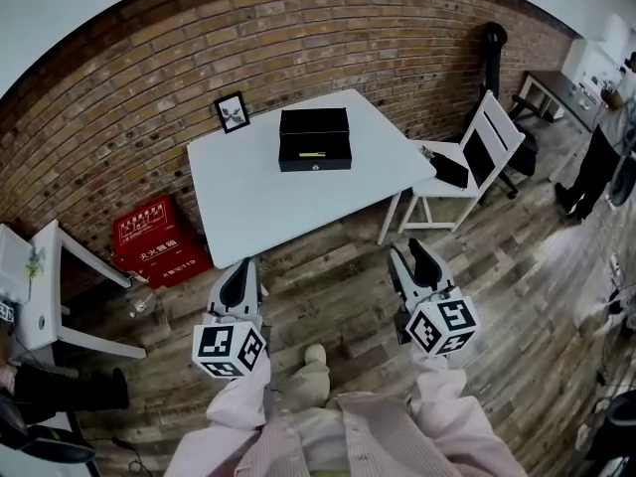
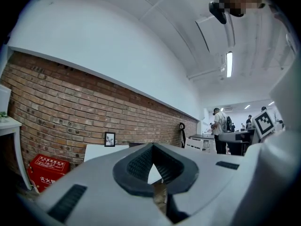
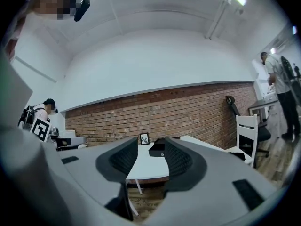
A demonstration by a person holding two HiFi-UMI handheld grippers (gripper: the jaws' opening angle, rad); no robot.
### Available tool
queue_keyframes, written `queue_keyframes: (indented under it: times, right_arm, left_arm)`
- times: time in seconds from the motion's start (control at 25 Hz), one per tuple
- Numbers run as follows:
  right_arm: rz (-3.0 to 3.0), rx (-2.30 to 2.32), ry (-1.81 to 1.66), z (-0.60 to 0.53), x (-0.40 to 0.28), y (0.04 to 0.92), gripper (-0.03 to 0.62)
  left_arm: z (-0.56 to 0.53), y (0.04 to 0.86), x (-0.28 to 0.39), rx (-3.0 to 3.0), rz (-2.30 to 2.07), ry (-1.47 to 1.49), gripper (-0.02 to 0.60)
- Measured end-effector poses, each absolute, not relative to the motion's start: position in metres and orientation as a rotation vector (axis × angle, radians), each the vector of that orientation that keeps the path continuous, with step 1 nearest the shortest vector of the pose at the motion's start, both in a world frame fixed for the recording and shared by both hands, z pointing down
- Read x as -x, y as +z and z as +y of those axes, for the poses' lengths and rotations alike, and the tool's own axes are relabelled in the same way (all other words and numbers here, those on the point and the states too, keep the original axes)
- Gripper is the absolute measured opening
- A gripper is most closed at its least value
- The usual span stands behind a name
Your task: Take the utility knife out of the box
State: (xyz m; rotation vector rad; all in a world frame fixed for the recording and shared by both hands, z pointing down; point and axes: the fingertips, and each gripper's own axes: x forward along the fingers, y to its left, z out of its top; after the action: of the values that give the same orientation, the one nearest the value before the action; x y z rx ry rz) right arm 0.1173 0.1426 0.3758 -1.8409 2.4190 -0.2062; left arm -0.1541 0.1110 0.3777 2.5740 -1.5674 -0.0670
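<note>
A black box stands on the white table, towards its far side. A thin yellow streak shows on the box; I cannot tell what it is. Both grippers hang over the wooden floor, well short of the table's near edge. My left gripper is shut, its tips touching with nothing between them. My right gripper is open and empty. In the right gripper view, the far-off box and the table show through the gap between its jaws.
A small framed picture stands at the table's far left corner. A white chair with a dark item on its seat is right of the table. Red boxes lie by the brick wall, a white desk at left, a person far right.
</note>
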Motion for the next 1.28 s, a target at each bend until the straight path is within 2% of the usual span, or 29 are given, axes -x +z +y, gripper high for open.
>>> queue_keyframes:
  times: [0.52, 1.28]
  right_arm:
    - [2.427, 1.876, -0.231, 0.050, -0.108, 0.379, 0.158]
    - [2.440, 1.869, -0.312, -0.040, -0.104, 0.404, 0.158]
  left_arm:
    - [0.009, 0.384, 0.152, -2.587, -1.492, -0.066, -0.008]
    - [-0.070, 0.411, 0.150, -2.562, -1.465, 0.018, -0.008]
